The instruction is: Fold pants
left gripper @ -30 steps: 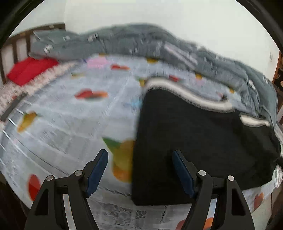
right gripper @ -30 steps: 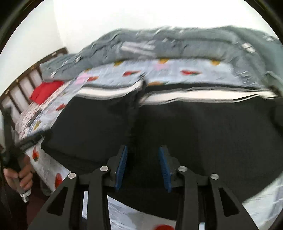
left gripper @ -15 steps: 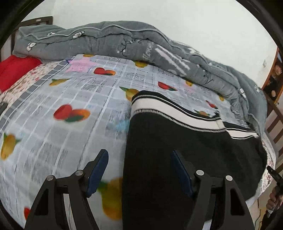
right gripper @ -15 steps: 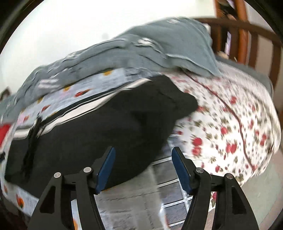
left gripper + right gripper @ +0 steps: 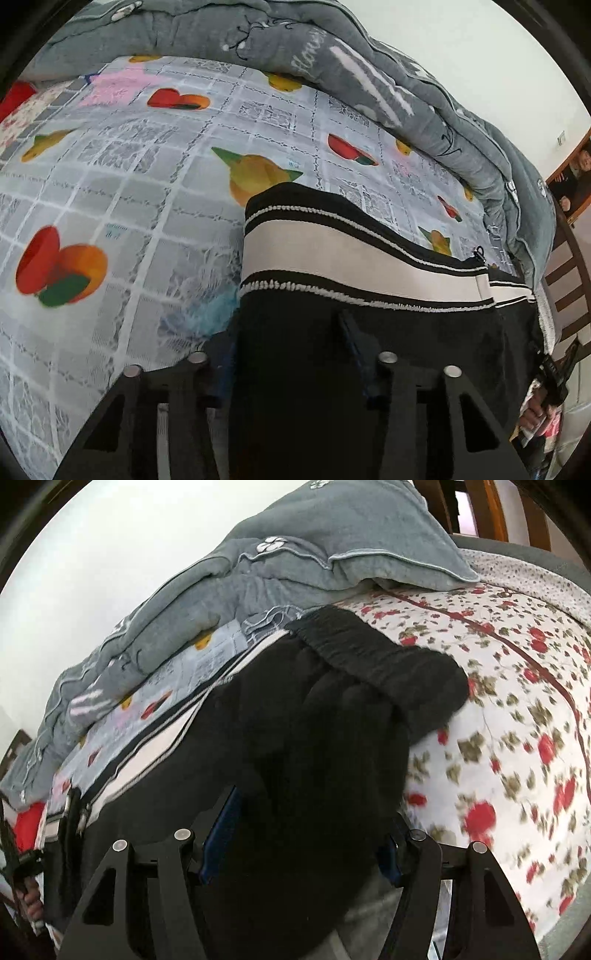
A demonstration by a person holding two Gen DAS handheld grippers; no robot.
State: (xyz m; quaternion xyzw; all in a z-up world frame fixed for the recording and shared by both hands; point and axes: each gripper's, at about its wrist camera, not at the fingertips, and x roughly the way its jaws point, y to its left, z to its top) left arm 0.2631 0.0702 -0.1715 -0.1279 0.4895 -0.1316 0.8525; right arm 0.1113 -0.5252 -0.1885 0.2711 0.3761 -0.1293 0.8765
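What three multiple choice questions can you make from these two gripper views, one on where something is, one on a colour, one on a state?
1. Where does the grey quilt lie?
A. Bunched along the far side of the bed
B. Spread over the pants
C. On the floor

2. What colour is the wide stripe along the black pants?
A. Red
B. Off-white
C. Green

3. How is the right gripper set?
A. Shut on the quilt
B. Open, with pants fabric between its fingers
C. Out of view

Answers:
1 A, it is heaped beyond the fruit-print sheet, by the wall.
2 B, a pale band edged with thin black lines.
3 B, the blue pads stand wide apart around the black cloth.
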